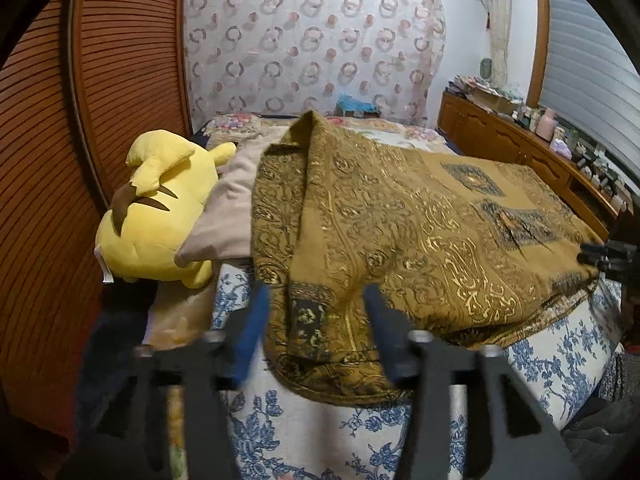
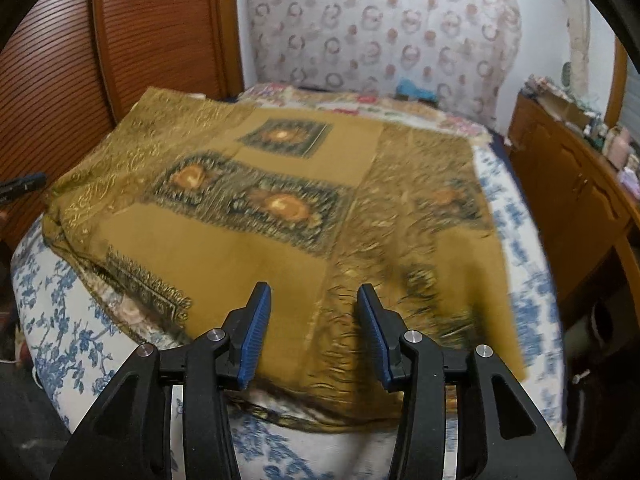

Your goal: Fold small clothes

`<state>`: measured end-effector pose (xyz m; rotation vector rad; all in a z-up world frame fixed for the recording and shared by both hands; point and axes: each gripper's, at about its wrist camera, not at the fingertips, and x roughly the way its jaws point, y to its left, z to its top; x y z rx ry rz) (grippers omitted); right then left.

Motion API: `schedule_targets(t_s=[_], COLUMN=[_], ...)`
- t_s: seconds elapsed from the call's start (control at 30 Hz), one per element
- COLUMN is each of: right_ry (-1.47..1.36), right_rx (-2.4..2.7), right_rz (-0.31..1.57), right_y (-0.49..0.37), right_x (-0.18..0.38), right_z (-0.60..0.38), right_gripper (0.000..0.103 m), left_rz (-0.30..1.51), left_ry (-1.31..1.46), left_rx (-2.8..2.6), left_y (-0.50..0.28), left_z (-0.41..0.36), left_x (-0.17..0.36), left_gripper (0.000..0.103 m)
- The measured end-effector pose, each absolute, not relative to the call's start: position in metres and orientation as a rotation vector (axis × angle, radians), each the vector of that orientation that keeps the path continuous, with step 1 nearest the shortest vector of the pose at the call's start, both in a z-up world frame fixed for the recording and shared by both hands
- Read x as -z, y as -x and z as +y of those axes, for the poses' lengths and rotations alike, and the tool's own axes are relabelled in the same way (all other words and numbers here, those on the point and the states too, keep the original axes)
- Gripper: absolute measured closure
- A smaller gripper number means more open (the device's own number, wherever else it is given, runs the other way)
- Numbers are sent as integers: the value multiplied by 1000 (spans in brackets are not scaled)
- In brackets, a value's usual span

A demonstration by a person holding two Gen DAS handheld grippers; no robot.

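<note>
On the bed: everything sits on a mattress under a blue-and-white floral sheet.
Bed (image 1: 560, 356): fills the lower and middle part of both views; its near edge runs under the grippers, its far end meets a curtain.
Wardrobe (image 1: 120, 60): brown slatted doors along the bed's left side.
Curtain (image 1: 312, 40): pale, with ring prints, hanging behind the far end of the bed.
Cabinet (image 1: 500, 136): wooden, along the bed's right side, its top crowded with small bottles and boxes too small to tell apart.
Cloth (image 2: 224, 256): mustard-gold with a shiny scroll pattern and dark square medallions; spread across the middle of the bed, reaching close to the near edge. Its left part is bunched into a raised ridge with a folded flap in the left view; the rest lies fairly flat. The right view is blurred.
Pillow (image 1: 228, 216): beige, at the bed's left edge, partly under the cloth's left side.
Plush (image 1: 156, 208): yellow with brown marks, lying on the left edge, touching the pillow.
Left gripper (image 1: 316, 300): jaws spread apart with nothing between them, above the cloth's near-left corner; blue pads blurred.
Right gripper (image 2: 314, 296): jaws wide apart and holding nothing, over the cloth's near edge; contact with the fabric cannot be told.
</note>
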<state>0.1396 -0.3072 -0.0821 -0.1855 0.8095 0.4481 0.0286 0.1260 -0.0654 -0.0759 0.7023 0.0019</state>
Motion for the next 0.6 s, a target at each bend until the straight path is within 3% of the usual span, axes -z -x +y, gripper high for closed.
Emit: schedule_targets(t_s=[0.43, 0.6], right_ry=[252, 241], right_rx=[-459, -493], right_rz=[845, 858], right_y=[-138, -139], right_x=[96, 97], right_z=[-289, -289], right_gripper=[54, 42], left_rz=[824, 869], left_ry=[114, 126], left_rx=[-41, -40], left_y=[-50, -59], left_z=[140, 141], left_x=[103, 115], left_gripper=[42, 41])
